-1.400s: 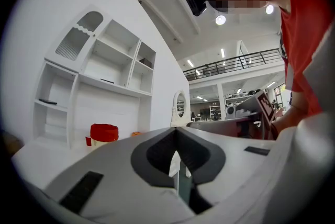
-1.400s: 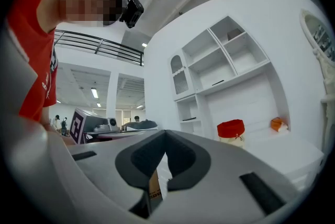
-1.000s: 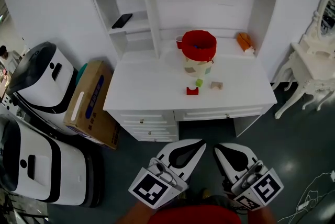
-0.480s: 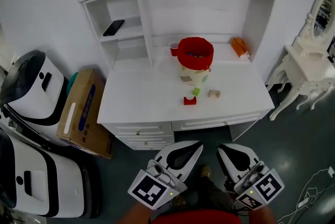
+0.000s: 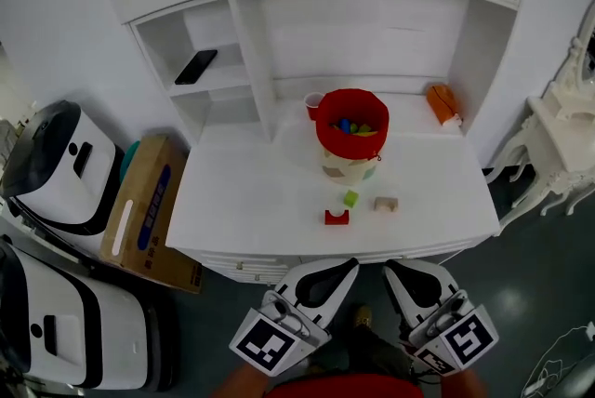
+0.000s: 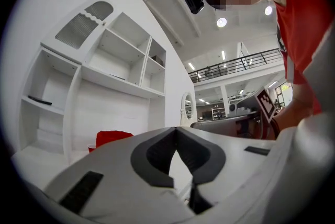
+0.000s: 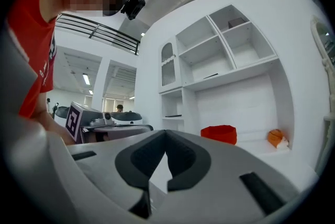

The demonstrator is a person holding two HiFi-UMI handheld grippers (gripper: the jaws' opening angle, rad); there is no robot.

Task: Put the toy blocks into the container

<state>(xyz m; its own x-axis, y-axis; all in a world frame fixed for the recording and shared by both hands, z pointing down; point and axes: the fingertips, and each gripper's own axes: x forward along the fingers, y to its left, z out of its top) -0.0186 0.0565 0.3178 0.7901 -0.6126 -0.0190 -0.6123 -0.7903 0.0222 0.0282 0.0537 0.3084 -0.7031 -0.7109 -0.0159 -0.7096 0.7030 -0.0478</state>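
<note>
Toy blocks [image 5: 337,217], a red arch, a green cube and a tan piece, lie loose on the smooth white desk [image 5: 242,201], just in front of the soft, red-rimmed container [image 5: 349,165], which holds more coloured blocks. A red cup [image 5: 314,105] and an orange toy [image 5: 442,103] stand behind it. Off the desk's near edge, the left gripper [image 5: 350,263] and right gripper [image 5: 390,267] are clenched and empty.

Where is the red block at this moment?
In the head view, the red block lies on the white desk near its front edge, beside the green block and in front of the red container.
</note>
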